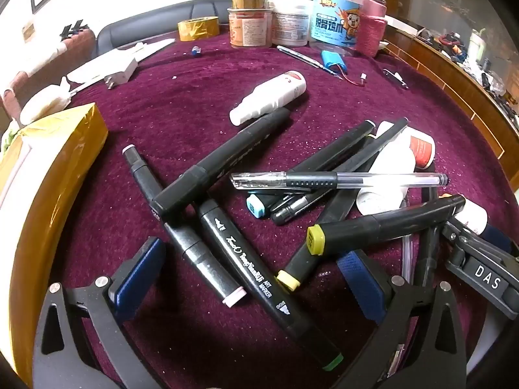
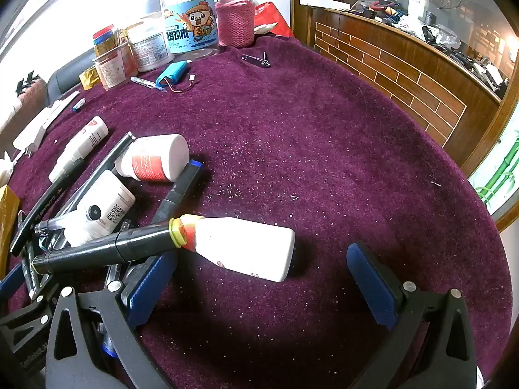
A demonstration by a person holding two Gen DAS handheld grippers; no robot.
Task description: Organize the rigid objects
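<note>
On the purple-covered tabletop (image 2: 324, 136), a loose heap of black art markers (image 1: 259, 278), one clear gel pen (image 1: 340, 180) and several small white bottles lies crossed and overlapping. The left tool (image 1: 256, 278) stands wide, empty, its blue pads to either side of the lettered marker and the pink-capped marker (image 1: 194, 243). The right tool (image 2: 262, 278) is also wide and empty; a white bottle with an orange neck (image 2: 243, 248) lies on its side between and just ahead of its fingers, a yellow-capped marker (image 2: 113, 246) touching its neck.

Handling, as judged:
- Markers: rigid, light, smooth plastic barrels. They will likely roll or pivot if taken near a cap. Grip across mid-barrel.
- Stacked markers: lifting a lower one may drag those resting on it. Take the uppermost first.
- Gel pen: thin, light and slippery; it rests atop others and may slide off.
- White bottle: stiff, probably light. Grip across the flat body, not the tapered neck.
</note>
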